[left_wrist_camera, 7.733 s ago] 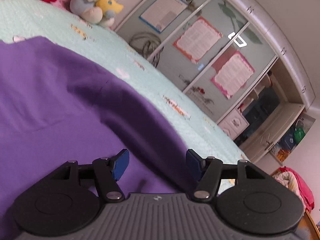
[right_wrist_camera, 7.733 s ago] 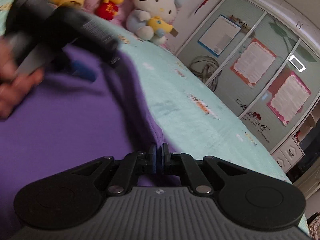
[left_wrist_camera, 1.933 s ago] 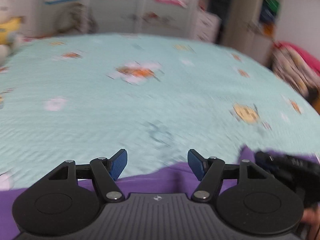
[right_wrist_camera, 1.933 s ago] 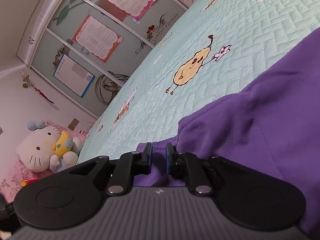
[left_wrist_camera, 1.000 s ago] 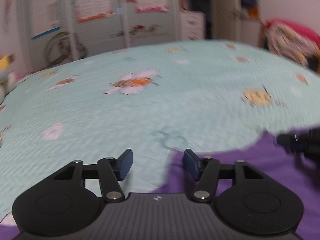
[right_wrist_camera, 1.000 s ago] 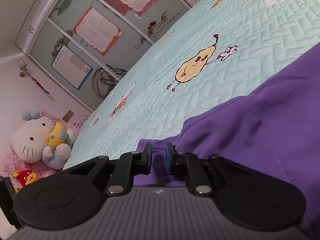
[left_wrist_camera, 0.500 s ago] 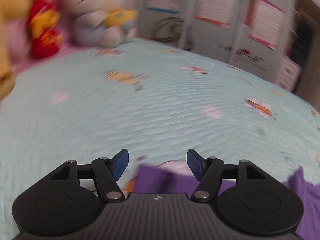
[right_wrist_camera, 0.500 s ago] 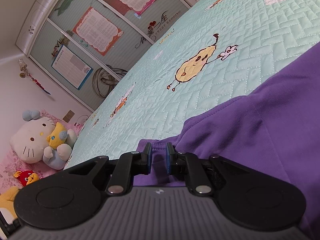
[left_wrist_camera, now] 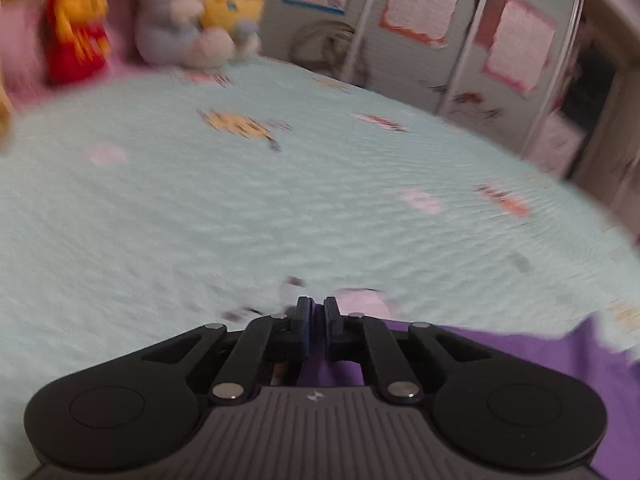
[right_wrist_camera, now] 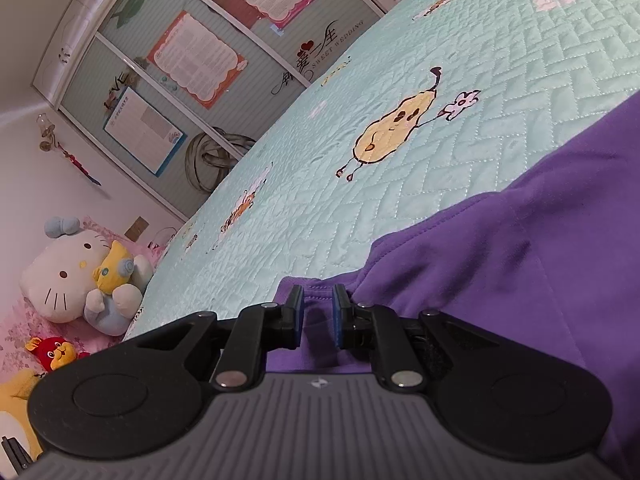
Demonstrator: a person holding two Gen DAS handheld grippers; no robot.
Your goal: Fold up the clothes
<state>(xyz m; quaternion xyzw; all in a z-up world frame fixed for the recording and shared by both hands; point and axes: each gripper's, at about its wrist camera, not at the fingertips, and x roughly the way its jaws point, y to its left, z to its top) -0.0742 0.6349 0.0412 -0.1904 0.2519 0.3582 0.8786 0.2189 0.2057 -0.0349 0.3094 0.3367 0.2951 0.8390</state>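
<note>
The left gripper point(left_wrist_camera: 316, 322), seen wide open over the bedspread point(left_wrist_camera: 200, 220) half a second earlier, is now closing, its jaws drawn almost together at the near edge of the purple garment point(left_wrist_camera: 520, 356); a sliver of purple shows between and below the pads, so cloth appears to be caught there, though motion blur leaves the exact hold uncertain. Over the same interval the left wrist view has shifted only slightly, the plush toys point(left_wrist_camera: 188, 12) and wardrobe doors point(left_wrist_camera: 440, 40) keeping roughly their places. The right gripper point(right_wrist_camera: 318, 318) is unchanged from a second ago: jaws narrow, pinching a hemmed edge of the purple garment point(right_wrist_camera: 520, 280), which lies bunched on the bedspread point(right_wrist_camera: 360, 120) and spreads off to the right of that view. Judged from this, both edges are now taken or nearly taken, which suggests the grasping stage of a fold is ending and a lift or carry-over could follow. Hidden or unclear: the garment's full outline, since both views cut it off at the lower and right margins; which part (hem, sleeve or shoulder) each gripper has; whether the left pads hold one layer or several; neither gripper shows in the other's view, and no hand is visible in either
</note>
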